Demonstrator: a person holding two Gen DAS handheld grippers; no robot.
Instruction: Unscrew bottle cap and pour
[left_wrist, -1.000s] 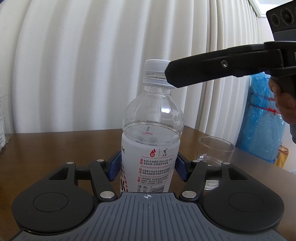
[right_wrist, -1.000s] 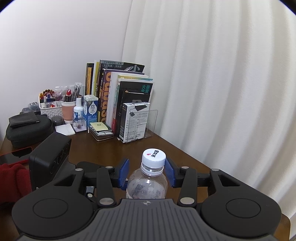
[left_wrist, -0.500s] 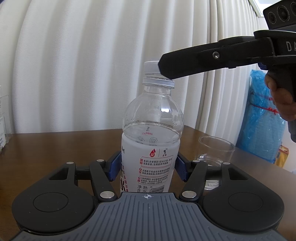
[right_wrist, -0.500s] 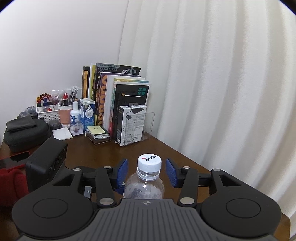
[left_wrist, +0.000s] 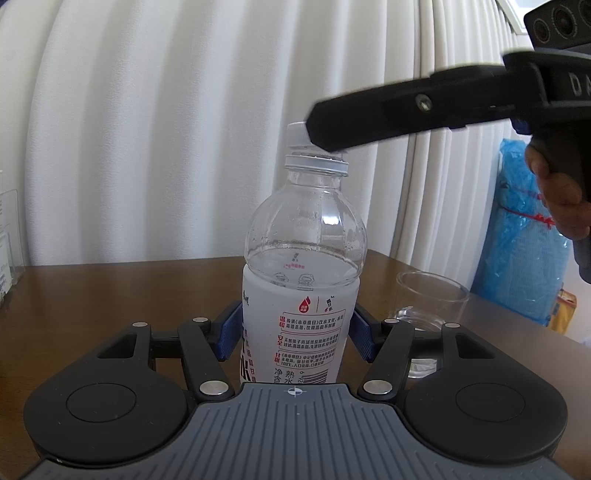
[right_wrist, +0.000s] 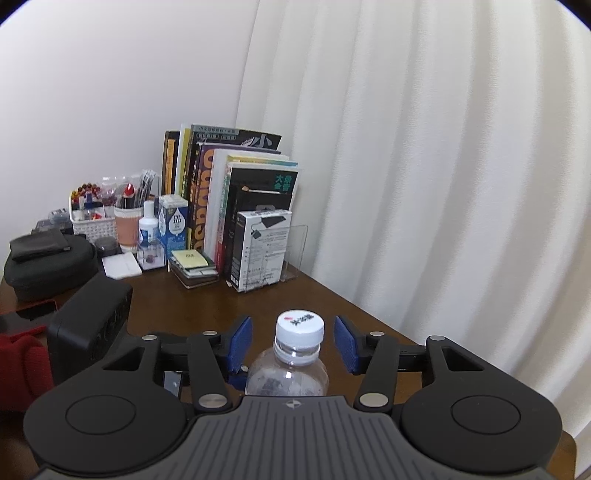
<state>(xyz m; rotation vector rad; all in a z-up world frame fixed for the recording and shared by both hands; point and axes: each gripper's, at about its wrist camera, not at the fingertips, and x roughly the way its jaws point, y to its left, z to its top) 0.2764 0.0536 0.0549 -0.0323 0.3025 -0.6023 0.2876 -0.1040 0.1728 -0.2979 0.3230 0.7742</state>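
Bottle (left_wrist: 301, 291) clamped in left tongs (left_wrist: 295, 338); cap (right_wrist: 300, 326), half-hidden leftward, between parted right tongs (right_wrist: 293, 345).

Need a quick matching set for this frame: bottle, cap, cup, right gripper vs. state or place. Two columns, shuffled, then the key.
1. bottle
2. cap
3. cup
4. right gripper

A. open, pads either side of the cap, not touching
B. clamped at the label by the left gripper
C. clear, on the table right of the bottle
D. white, still on the neck

Pairs: 1-B, 2-D, 3-C, 4-A

Left hand-held gripper (left_wrist: 295, 338) grips bottle (left_wrist: 301, 295); cap (left_wrist: 297, 134) seemingly still on.
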